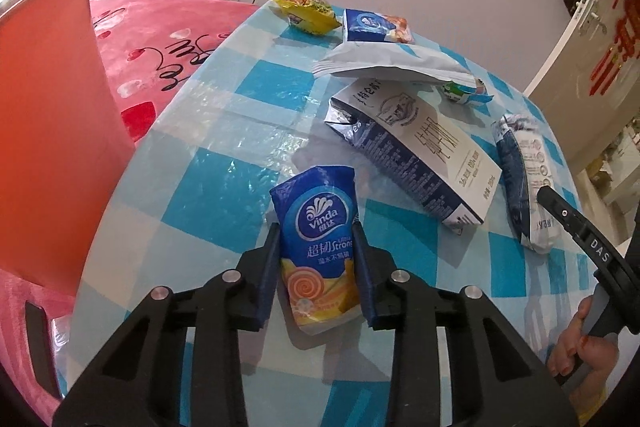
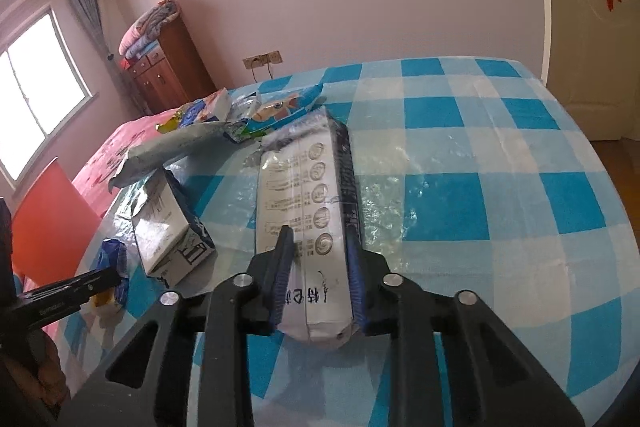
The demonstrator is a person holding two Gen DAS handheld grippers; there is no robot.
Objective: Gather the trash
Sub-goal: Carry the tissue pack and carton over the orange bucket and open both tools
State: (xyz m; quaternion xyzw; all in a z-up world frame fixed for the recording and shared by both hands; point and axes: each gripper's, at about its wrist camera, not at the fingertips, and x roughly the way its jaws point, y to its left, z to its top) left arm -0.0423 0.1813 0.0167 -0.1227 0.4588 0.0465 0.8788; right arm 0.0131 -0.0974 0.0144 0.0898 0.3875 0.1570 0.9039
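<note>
On a blue-checked table (image 2: pixel 500 131), I have both grippers closed on trash: the left gripper (image 1: pixel 316 255) pinches a blue tissue pack (image 1: pixel 318 247) at the lower centre of its view, and the right gripper (image 2: pixel 320 267) pinches a white milk pouch (image 2: pixel 308 211) at the centre of its own. Both items look to be lying on the tablecloth with the pads pressing their sides. The risks, as I judge them, are soft packaging: the tissue pack may buckle and slide out as I lift, and the pouch, held near one end, may sag or swing and slip from the pads. A milk carton (image 1: pixel 416 159) sits just beside the pouch at centre right of the left view, so a wide swing could knock it. An orange bin (image 1: pixel 48 131) stands at the far left; a careless carry across could clip its rim.
</note>
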